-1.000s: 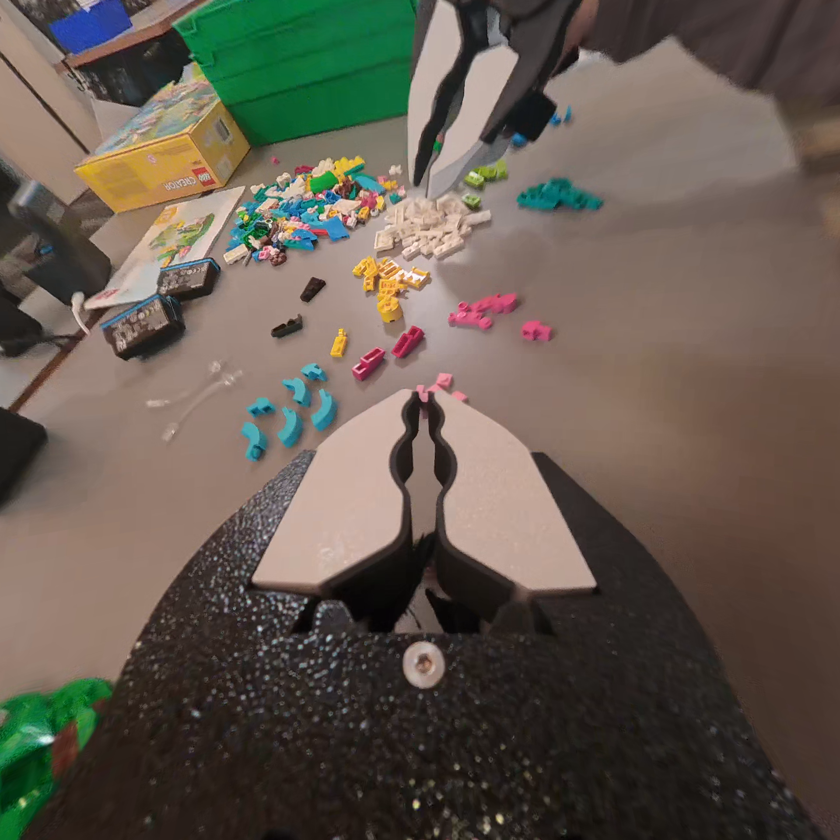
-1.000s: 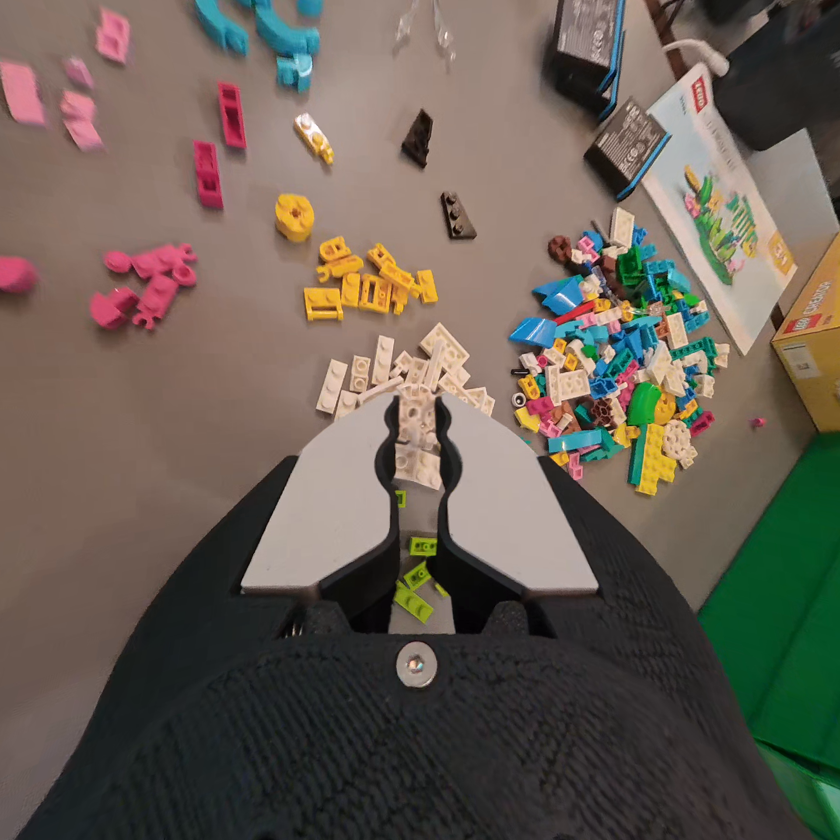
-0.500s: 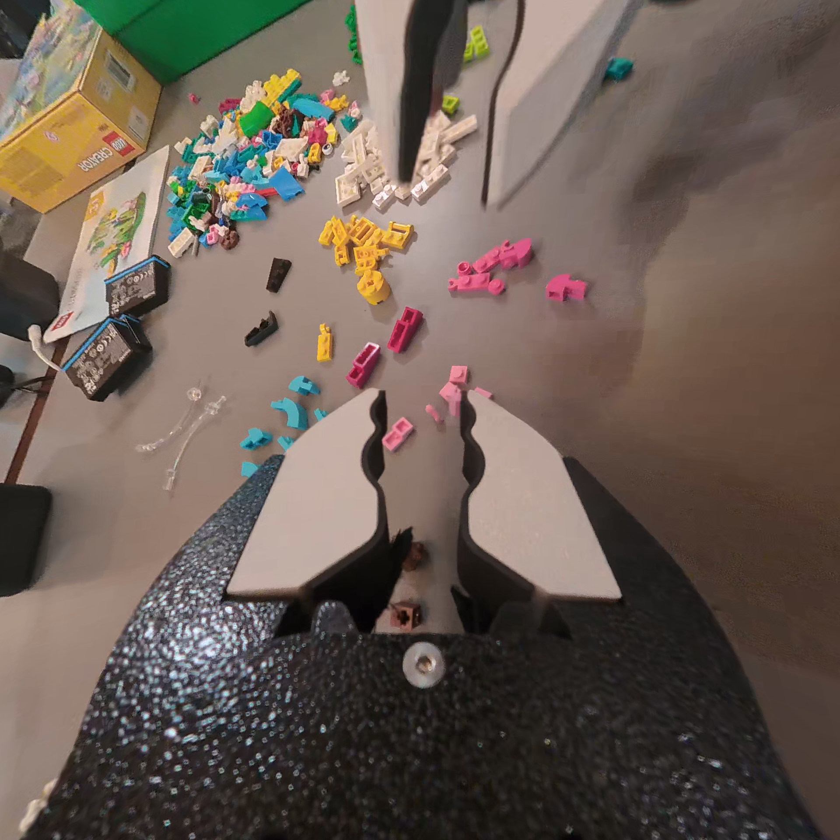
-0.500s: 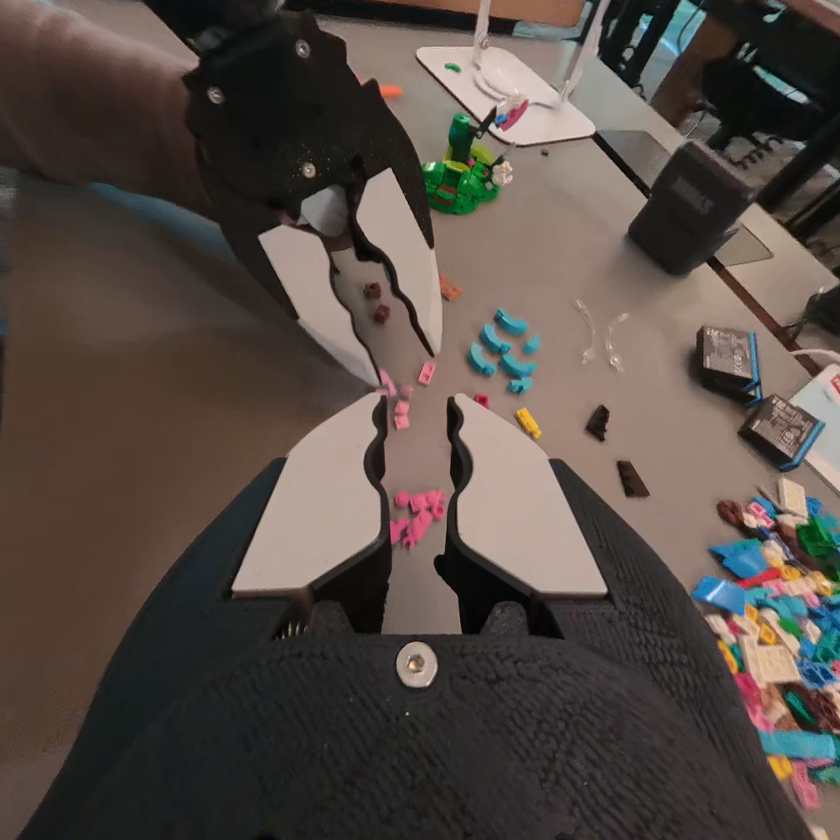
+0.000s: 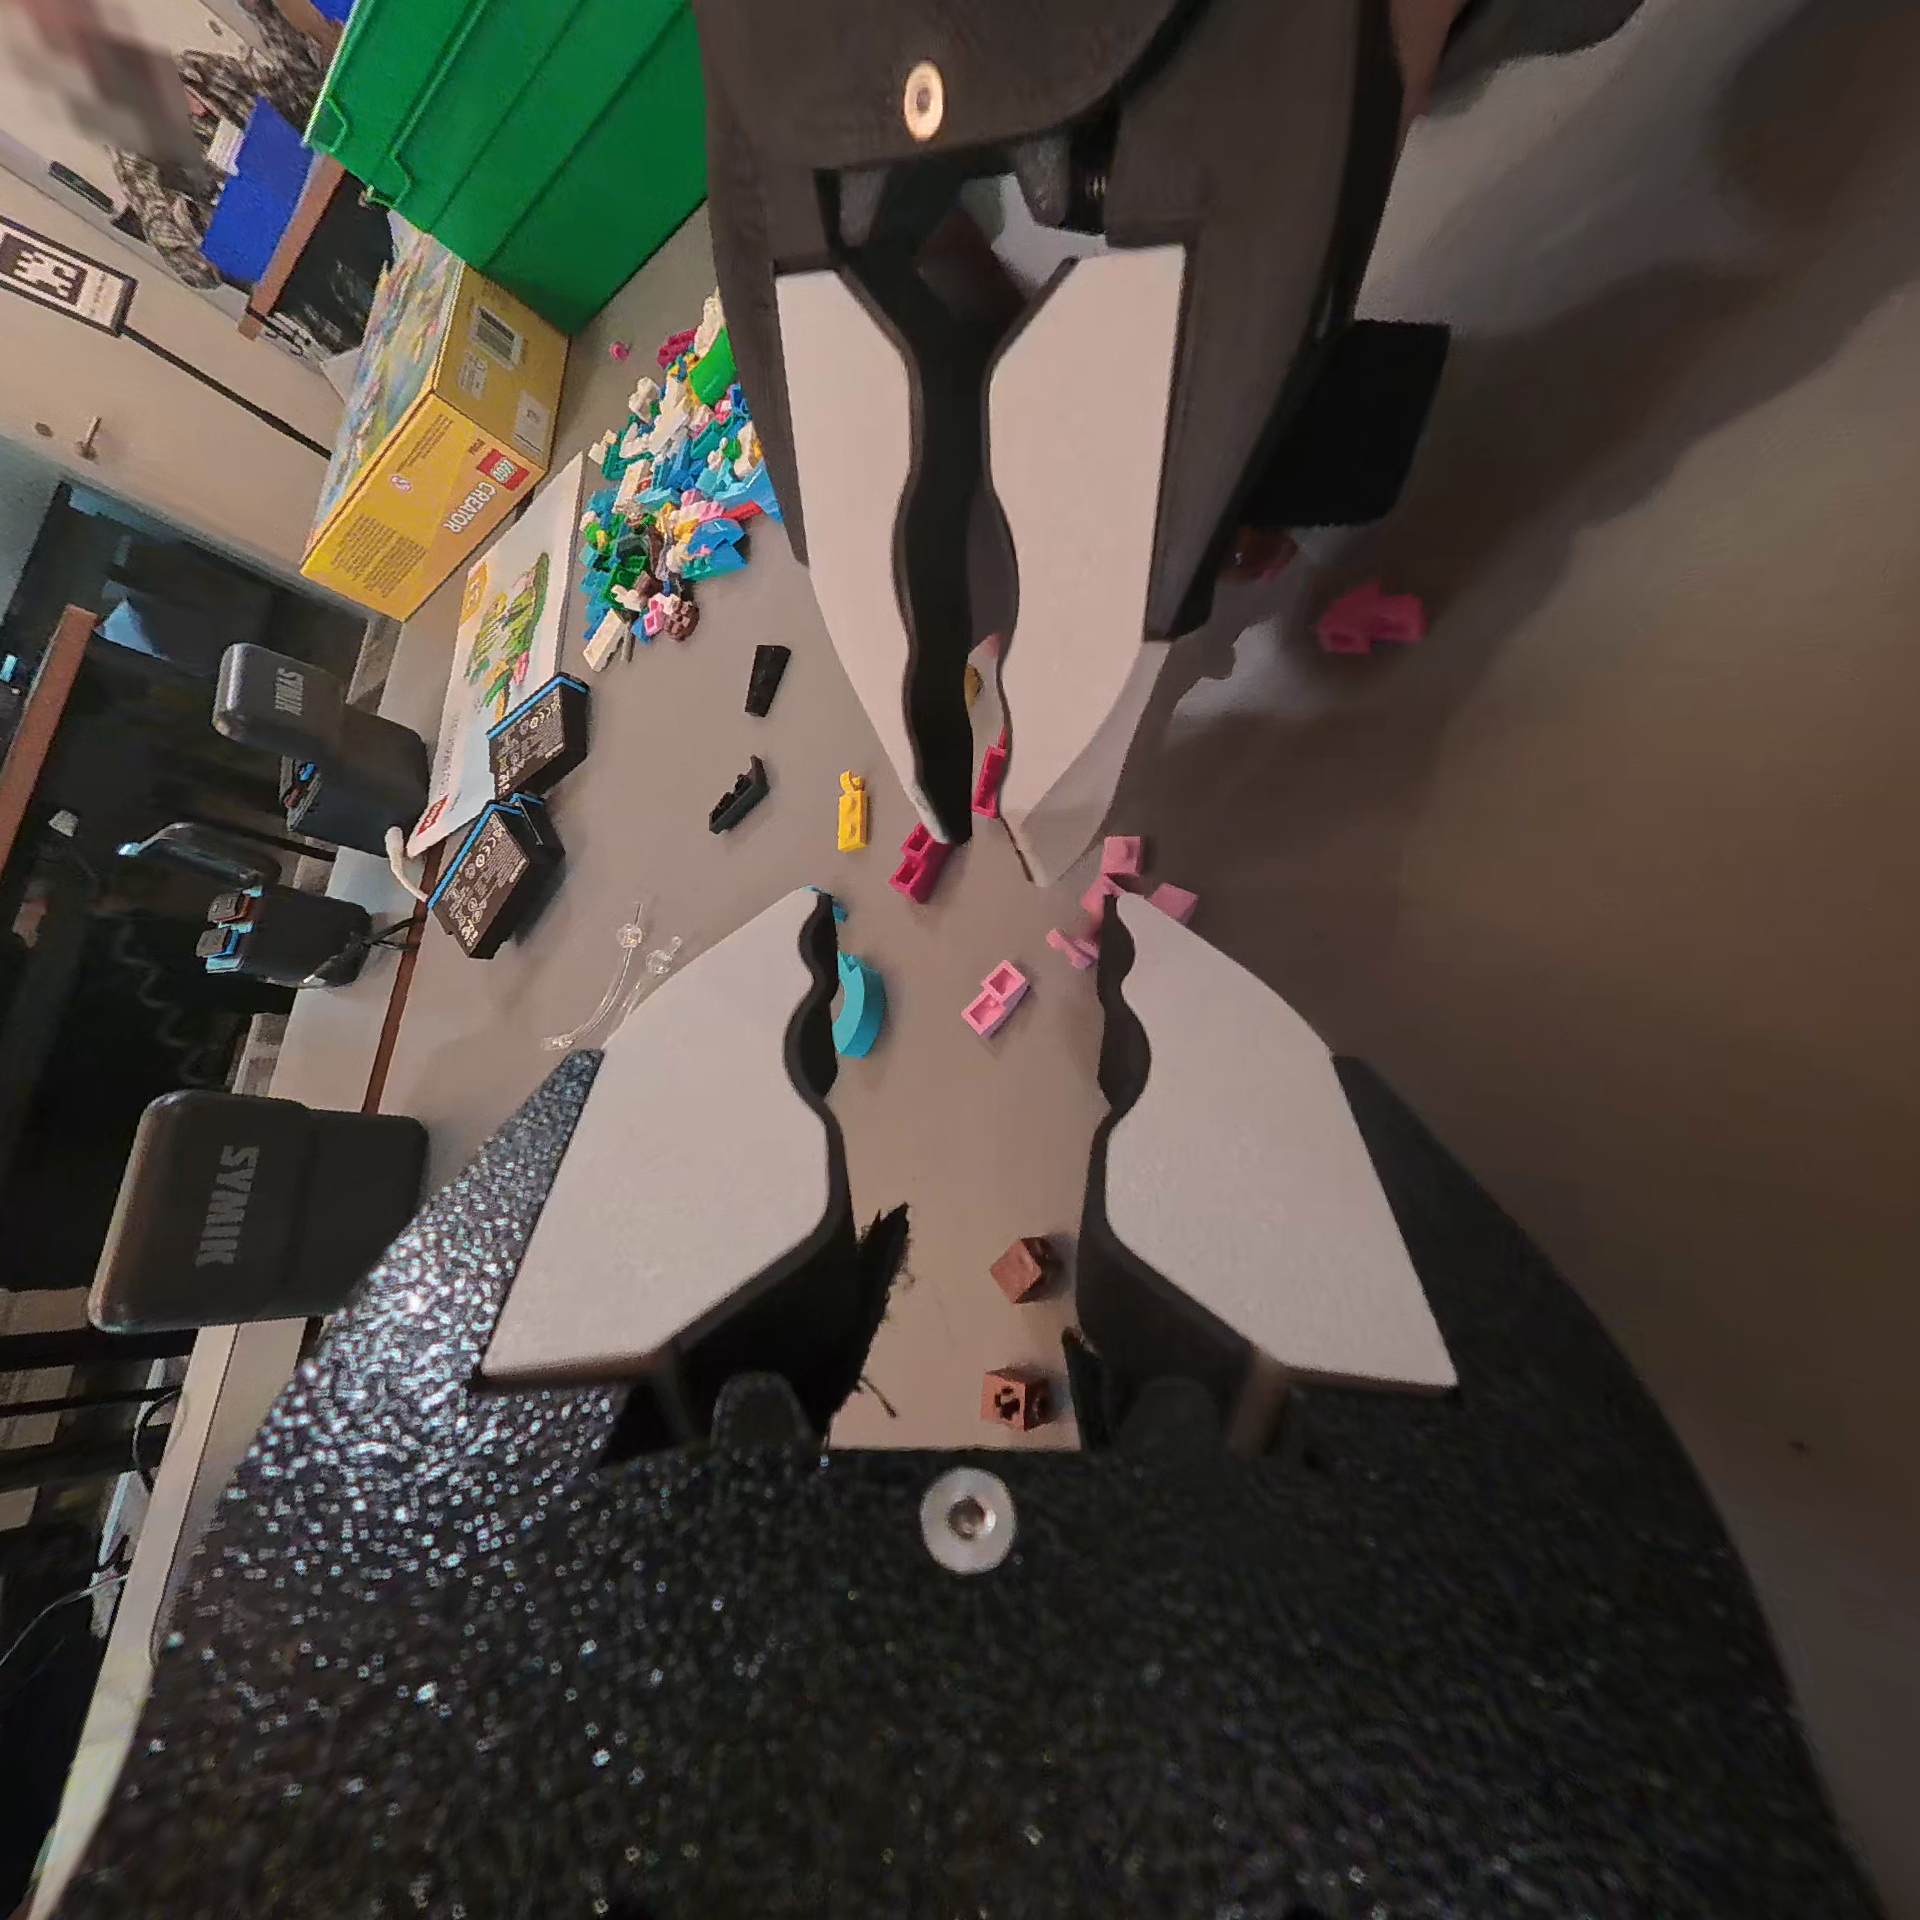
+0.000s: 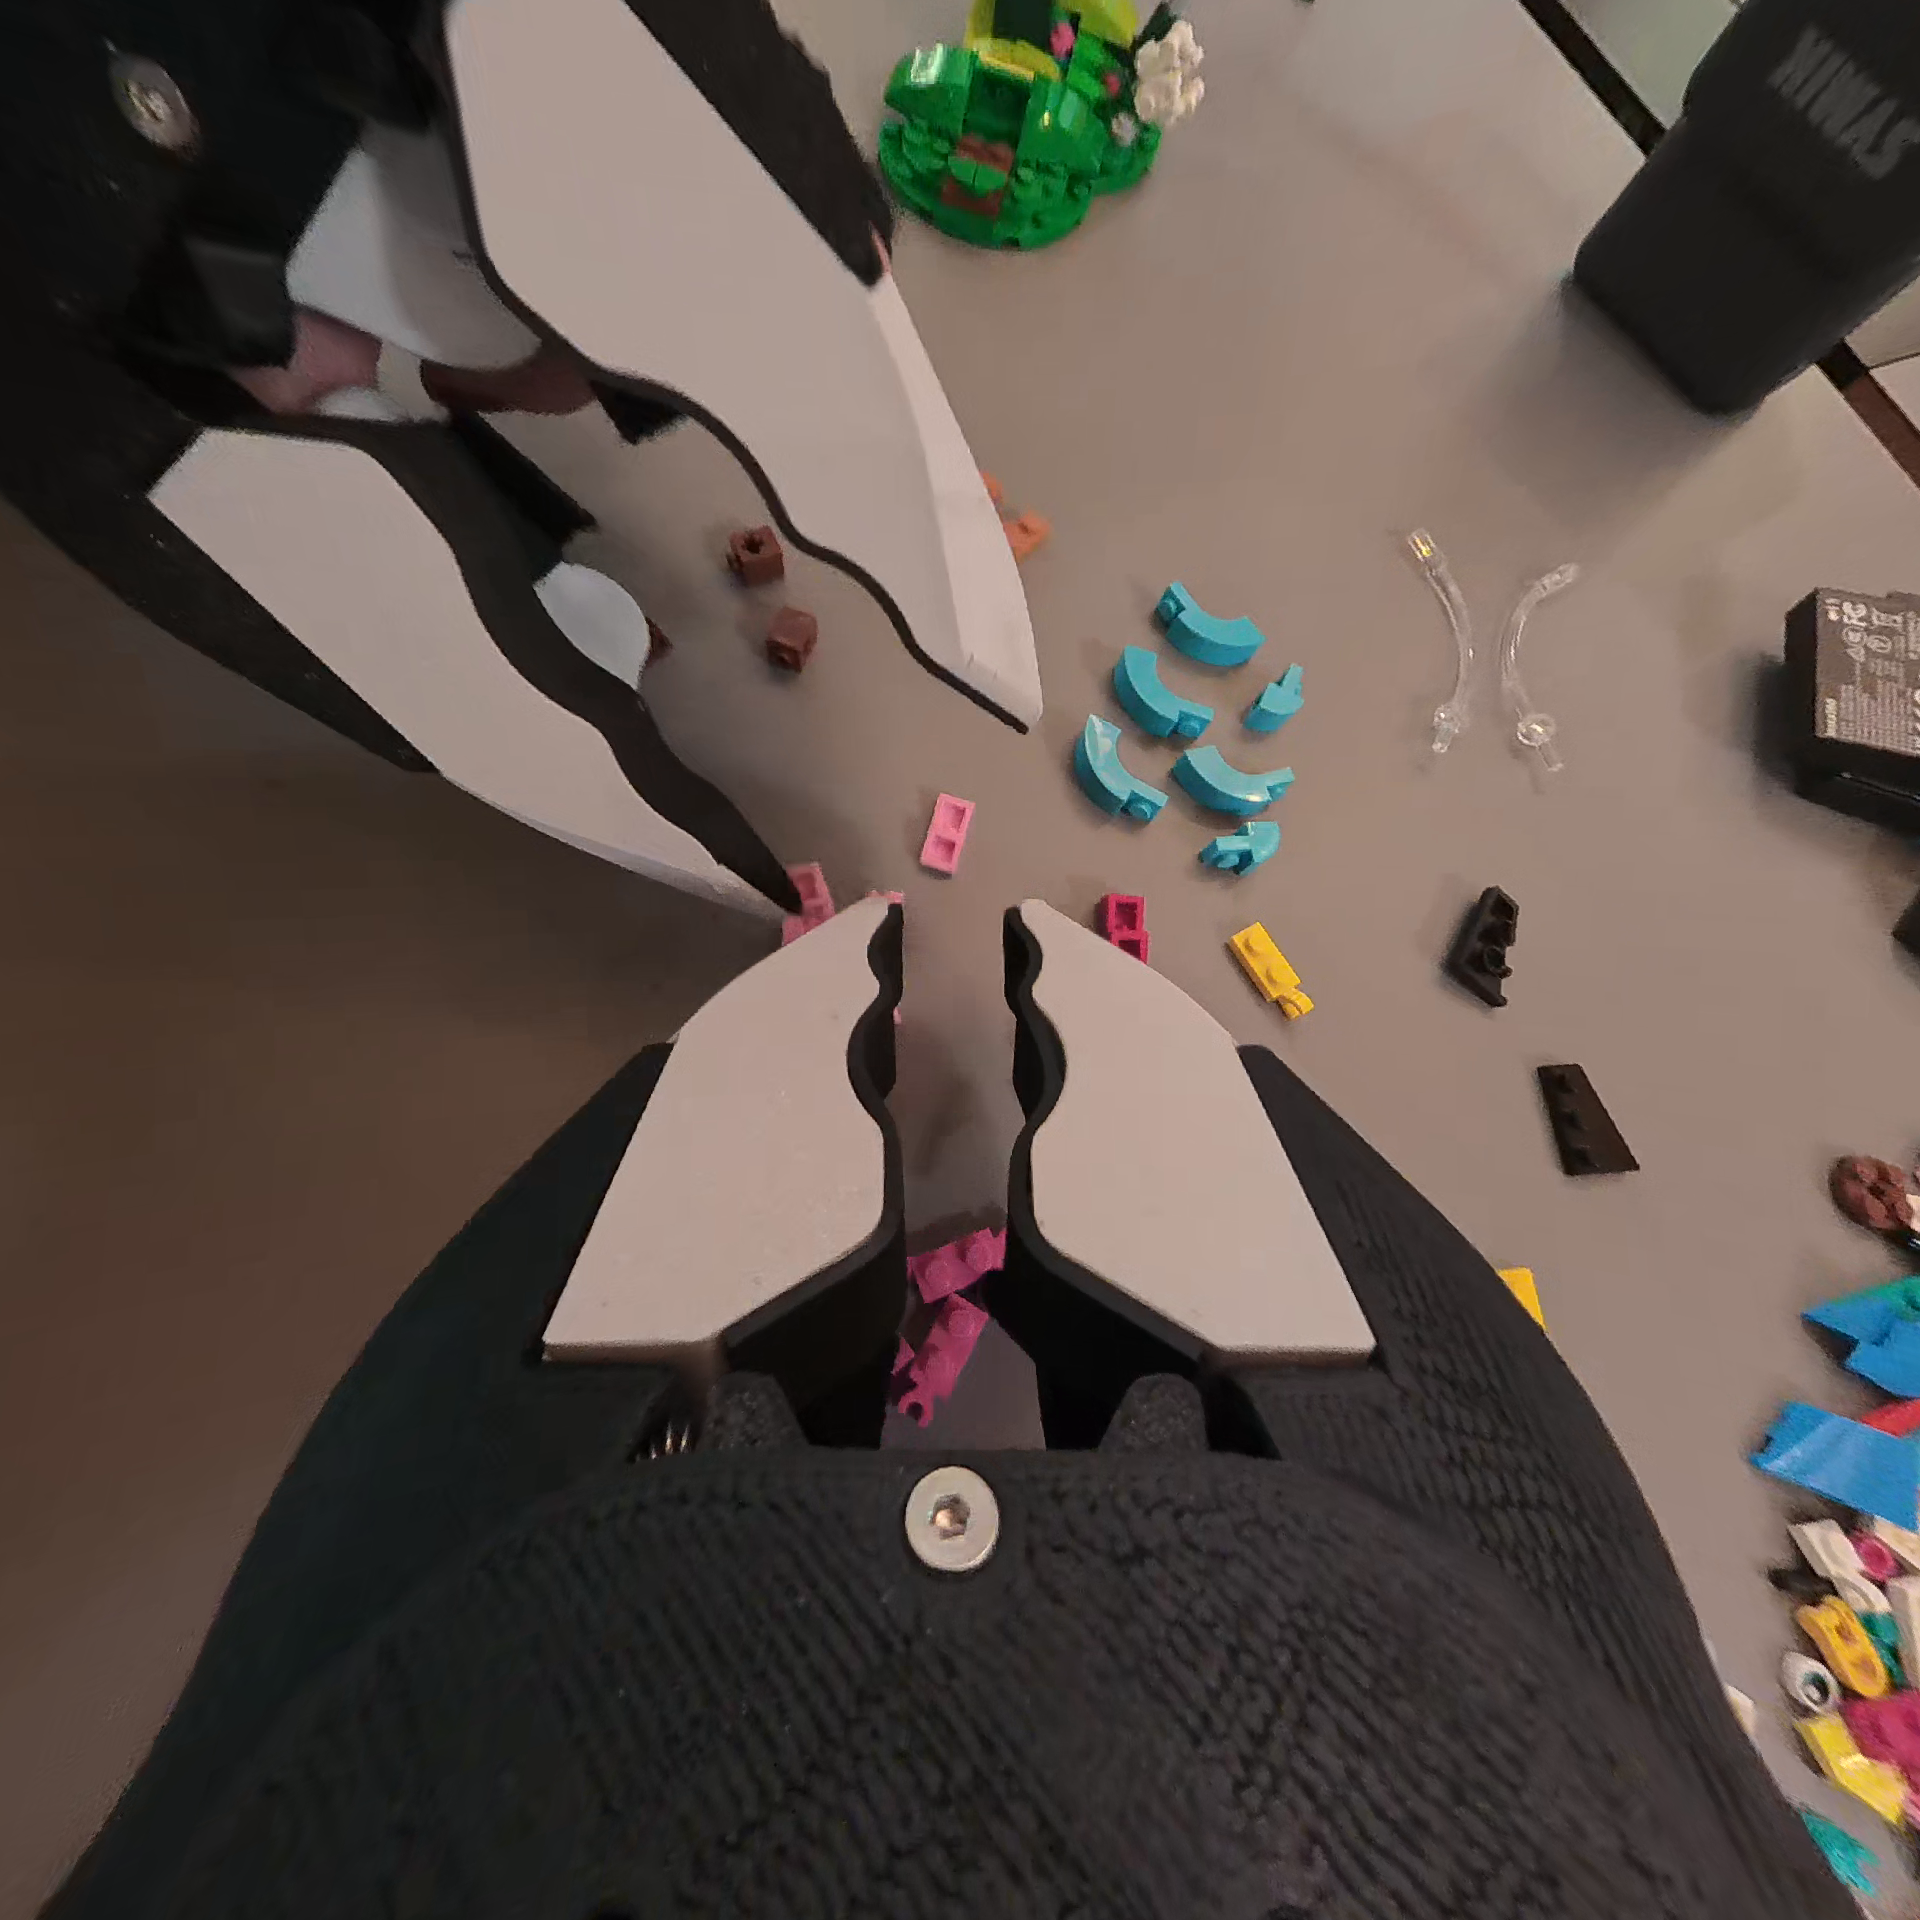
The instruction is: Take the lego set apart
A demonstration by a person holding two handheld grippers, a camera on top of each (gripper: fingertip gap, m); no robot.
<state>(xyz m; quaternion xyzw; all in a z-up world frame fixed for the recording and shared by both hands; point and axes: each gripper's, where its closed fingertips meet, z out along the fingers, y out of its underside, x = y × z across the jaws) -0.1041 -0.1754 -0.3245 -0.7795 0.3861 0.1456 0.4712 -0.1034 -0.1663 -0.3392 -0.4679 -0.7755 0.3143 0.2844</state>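
Note:
The part-built green lego set [image 6: 1023, 125] stands on the grey table [image 6: 1299, 364], far beyond both grippers. My left gripper [image 5: 966, 914] is open wide and empty; a pink plate [image 5: 995, 997] and two brown bricks [image 5: 1023, 1268] lie on the table between its fingers. My right gripper [image 6: 951, 920] is open by a narrow gap and empty, low over the table. The two grippers point at each other, tips almost touching. The right gripper also shows in the left wrist view [image 5: 997, 852], and the left gripper in the right wrist view [image 6: 904, 810].
Sorted loose bricks lie around: teal curved ones [image 6: 1164, 727], magenta [image 6: 1122, 925], yellow [image 6: 1270, 968], black [image 6: 1484, 945], clear curved pieces [image 6: 1455, 644]. A mixed pile [image 5: 675, 509], booklet [image 5: 514, 634], yellow box [image 5: 436, 447], green bins [image 5: 520, 135] and battery packs [image 5: 499, 873] sit at the left. Only a small space, under 4 cm, lies between the two pairs of fingers. From the left gripper's tips to the part-built green lego set [image 6: 1023, 125] is close to 20 cm.
My left gripper has opened and the pink plate now lies between its fingers. My right gripper left the white brick pile, swung round and came tip to tip with the left.

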